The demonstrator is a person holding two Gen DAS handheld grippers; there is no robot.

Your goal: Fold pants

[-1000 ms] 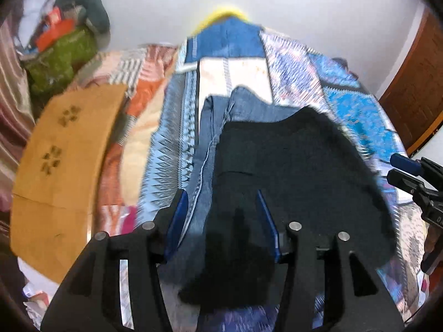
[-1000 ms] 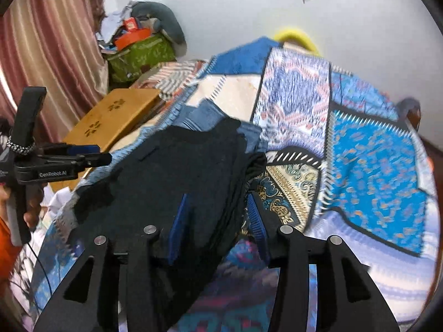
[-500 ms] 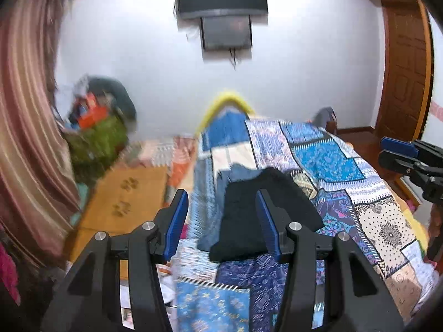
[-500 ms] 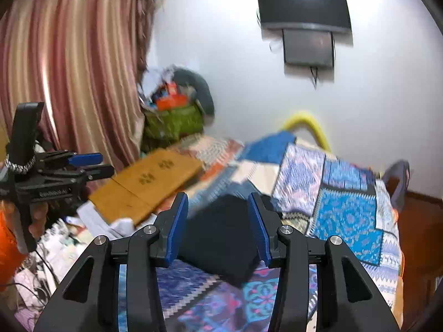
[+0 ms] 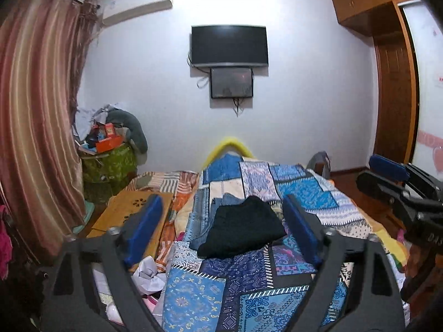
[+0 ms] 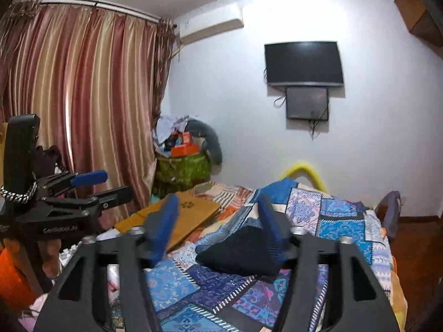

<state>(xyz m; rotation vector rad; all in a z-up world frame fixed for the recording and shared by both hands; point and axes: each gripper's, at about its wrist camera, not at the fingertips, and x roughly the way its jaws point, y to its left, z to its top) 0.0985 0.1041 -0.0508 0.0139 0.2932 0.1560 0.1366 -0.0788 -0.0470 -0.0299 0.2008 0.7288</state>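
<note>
Lying folded on the bedspread point(image 5: 249, 274), black pants point(image 5: 243, 229) seemingly run lengthwise; both jaws just opened, empty.

White wall point(image 5: 304, 96), mounted television point(image 5: 229, 44), striped curtain point(image 6: 83, 96)

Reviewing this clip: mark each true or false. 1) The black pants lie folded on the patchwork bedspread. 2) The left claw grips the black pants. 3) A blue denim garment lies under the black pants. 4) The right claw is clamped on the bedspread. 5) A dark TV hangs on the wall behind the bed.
1) True: the black pants rest folded on the bedspread.
2) False: the left claw is open and empty, away from the pants.
3) True: the denim garment shows beneath them.
4) False: the right claw is open in the air, holding nothing.
5) True: the TV is wall-mounted.
</note>
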